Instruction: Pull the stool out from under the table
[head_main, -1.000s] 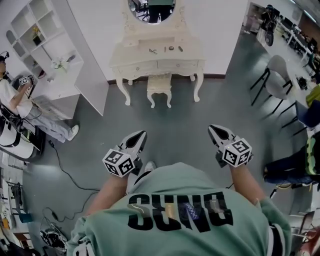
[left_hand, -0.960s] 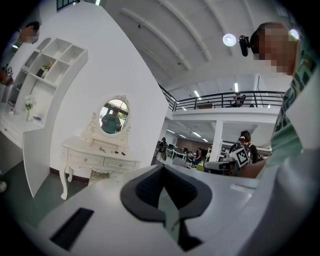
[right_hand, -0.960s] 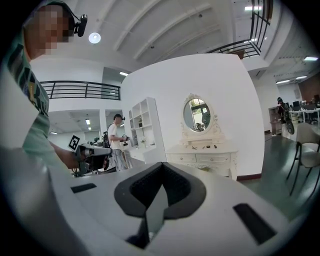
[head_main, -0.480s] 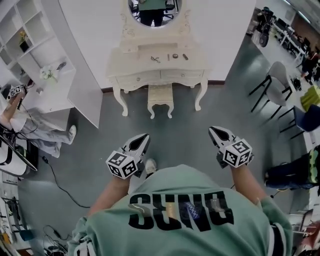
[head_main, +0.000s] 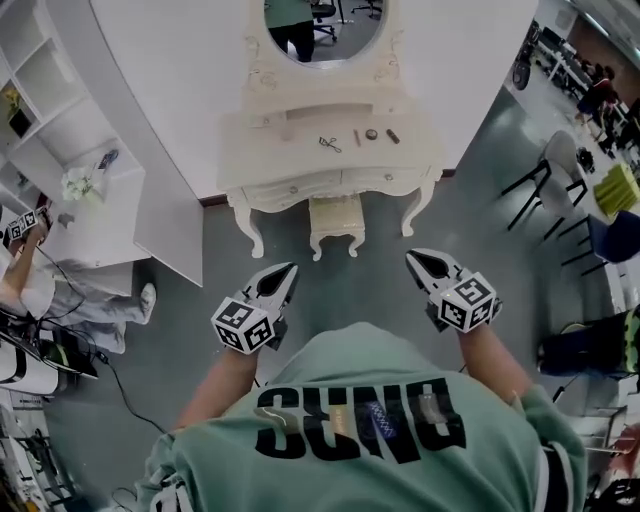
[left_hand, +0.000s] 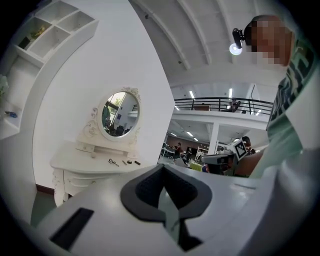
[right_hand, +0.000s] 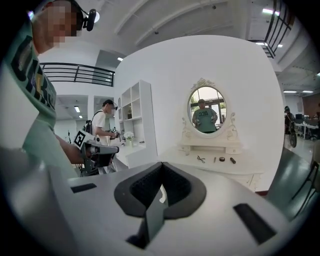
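Note:
A cream stool (head_main: 337, 221) stands tucked between the legs of the white dressing table (head_main: 290, 158), its seat partly under the tabletop. In the head view my left gripper (head_main: 287, 269) and right gripper (head_main: 411, 257) are held in front of my body, short of the stool and to either side of it, touching nothing. Both are shut and empty. The left gripper view shows its closed jaws (left_hand: 162, 168) aimed past the table (left_hand: 92, 164). From the right gripper (right_hand: 161, 165) I see the table (right_hand: 225, 169) and its oval mirror (right_hand: 207, 109). Neither gripper view shows the stool.
Small items (head_main: 372, 134) lie on the tabletop. A white shelf unit (head_main: 70, 120) stands at the left, with a person (head_main: 22, 275) beside it. Chairs (head_main: 560, 170) stand at the right. A cable (head_main: 120, 375) runs over the grey floor at the lower left.
I have come closer to the dressing table: table and stool have slid down the head view toward the grippers. Both grippers keep their pose in front of my body, still shut.

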